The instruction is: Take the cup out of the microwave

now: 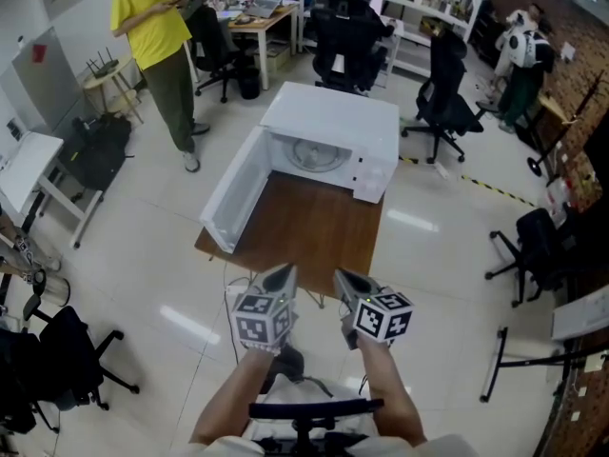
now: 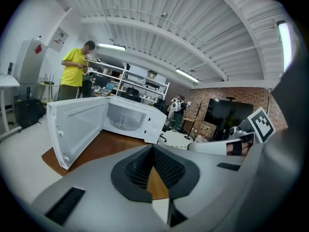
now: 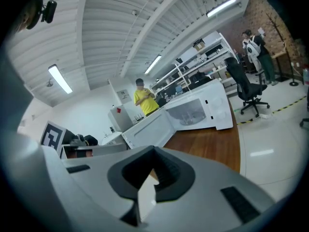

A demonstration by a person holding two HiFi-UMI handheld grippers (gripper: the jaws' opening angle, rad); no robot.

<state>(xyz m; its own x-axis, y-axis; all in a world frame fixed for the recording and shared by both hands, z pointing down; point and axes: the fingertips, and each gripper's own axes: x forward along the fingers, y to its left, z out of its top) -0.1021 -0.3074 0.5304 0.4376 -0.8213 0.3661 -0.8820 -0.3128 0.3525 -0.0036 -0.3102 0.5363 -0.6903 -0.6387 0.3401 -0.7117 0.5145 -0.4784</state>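
Observation:
A white microwave (image 1: pixel 333 122) stands at the far end of a brown wooden table (image 1: pixel 314 231), its door (image 1: pixel 231 198) swung wide open to the left. Inside I see only the glass turntable (image 1: pixel 314 155); no cup shows in any view. My left gripper (image 1: pixel 285 274) and right gripper (image 1: pixel 344 279) hover side by side over the floor just short of the table's near edge, both pointing at the microwave. Both are shut with nothing between the jaws. The left gripper view shows the open microwave (image 2: pixel 130 117) ahead, and the right gripper view shows the same microwave (image 3: pixel 198 110).
A person in a yellow shirt (image 1: pixel 157 46) stands on the floor at the far left of the table. Black office chairs (image 1: pixel 442 108) stand behind and right of the microwave. A white side table (image 1: pixel 29 174) is at the left, and another chair (image 1: pixel 538 246) at the right.

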